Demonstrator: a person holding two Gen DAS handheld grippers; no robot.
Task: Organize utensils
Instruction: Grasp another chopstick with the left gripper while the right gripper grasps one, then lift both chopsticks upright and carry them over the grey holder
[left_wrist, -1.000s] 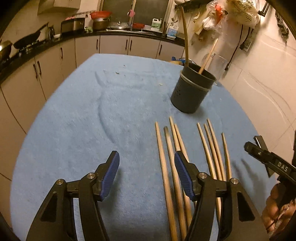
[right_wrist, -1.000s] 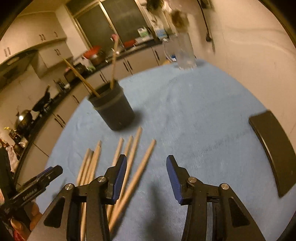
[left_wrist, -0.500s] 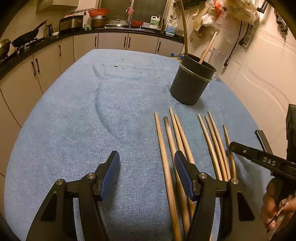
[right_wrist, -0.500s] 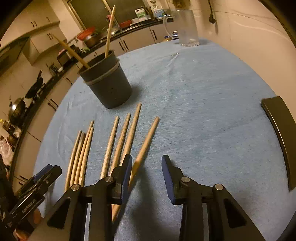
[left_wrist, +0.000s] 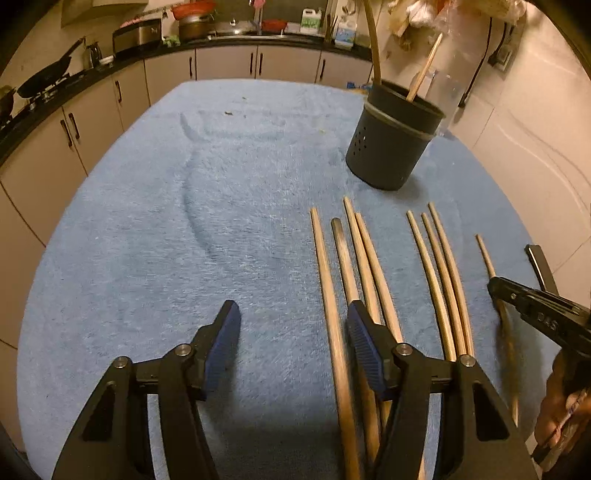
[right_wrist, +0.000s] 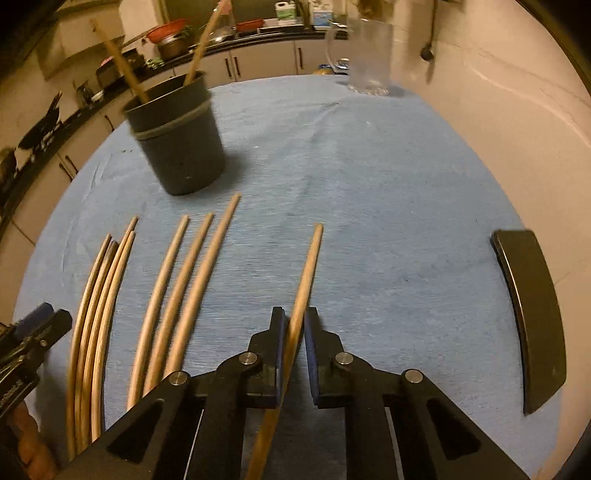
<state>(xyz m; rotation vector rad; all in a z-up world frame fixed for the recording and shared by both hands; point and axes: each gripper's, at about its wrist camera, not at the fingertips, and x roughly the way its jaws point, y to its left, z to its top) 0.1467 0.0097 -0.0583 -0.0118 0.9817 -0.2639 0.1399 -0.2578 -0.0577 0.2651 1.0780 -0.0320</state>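
On blue cloth (right_wrist: 369, 177), dark holder (right_wrist: 177, 147) with seemingly two chopsticks; left tongs (left_wrist: 291, 343) spread, right tongs (right_wrist: 294, 332) pinching one chopstick (right_wrist: 310, 258).

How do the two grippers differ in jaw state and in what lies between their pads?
The right gripper has just closed its jaws onto one chopstick; the left gripper stands open, gripping nothing. A chopstick merely lies on the towel between the left's pads. Both point downward at the blue towel.

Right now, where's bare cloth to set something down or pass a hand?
Free: the wide blue cloth left of the loose chopsticks, out to the cabinet-side edge; also the stretch between the right gripper, shut on one chopstick, and the dark flat piece. Crowded: the chopstick rows below the dark holder.
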